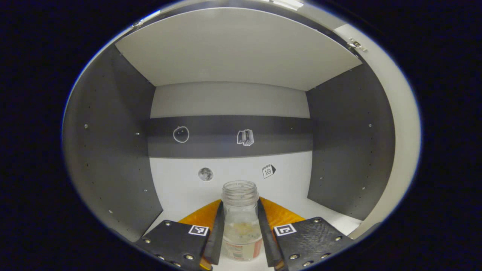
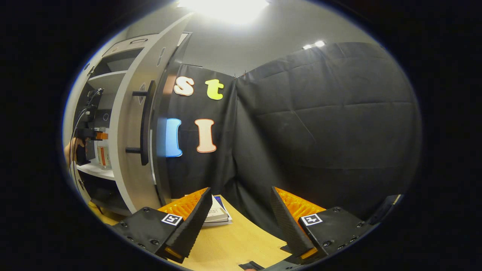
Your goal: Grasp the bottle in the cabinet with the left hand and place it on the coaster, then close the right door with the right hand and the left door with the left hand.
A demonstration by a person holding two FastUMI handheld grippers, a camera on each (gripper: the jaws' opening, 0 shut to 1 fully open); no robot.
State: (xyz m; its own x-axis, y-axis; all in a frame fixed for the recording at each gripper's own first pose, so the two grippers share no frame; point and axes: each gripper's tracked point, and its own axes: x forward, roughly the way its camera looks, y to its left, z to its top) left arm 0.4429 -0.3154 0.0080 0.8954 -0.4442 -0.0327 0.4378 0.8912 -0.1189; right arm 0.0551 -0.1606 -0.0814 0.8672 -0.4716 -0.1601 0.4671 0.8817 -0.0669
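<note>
Two grippers are in my hands, and the first step is the one I am on: taking the bottle out of the cabinet with the left. In the left gripper view, going from left to right, I see the cabinet's dark left wall (image 1: 109, 150), then the left gripper (image 1: 241, 216) with the bottle (image 1: 241, 222) standing upright between its fingers on the white shelf (image 1: 180, 195), then the dark right wall (image 1: 350, 150) and the pale edge of the open right door (image 1: 403, 150). Both black fingers lie close along the bottle's sides, below its open mouth, and they look to be touching the glass; I judge the grip to be made or very nearly made, but I cannot be sure how firmly they press. The bottle looks clear, with a label low down.

Next, I judge, I need a firm squeeze, a small lift off the shelf, and a straight draw back out through the opening without tipping the open mouth.

In the right gripper view, far left, I see the bottle on its shelf with the left gripper at it, then the right door with its dark bar handle (image 2: 145, 124) swung open. The right gripper (image 2: 241, 222) hovers over the wooden table (image 2: 233, 244), fingers well apart and holding nothing, with some books (image 2: 216, 214) beyond its left finger. No coaster is identifiable to me.
</note>
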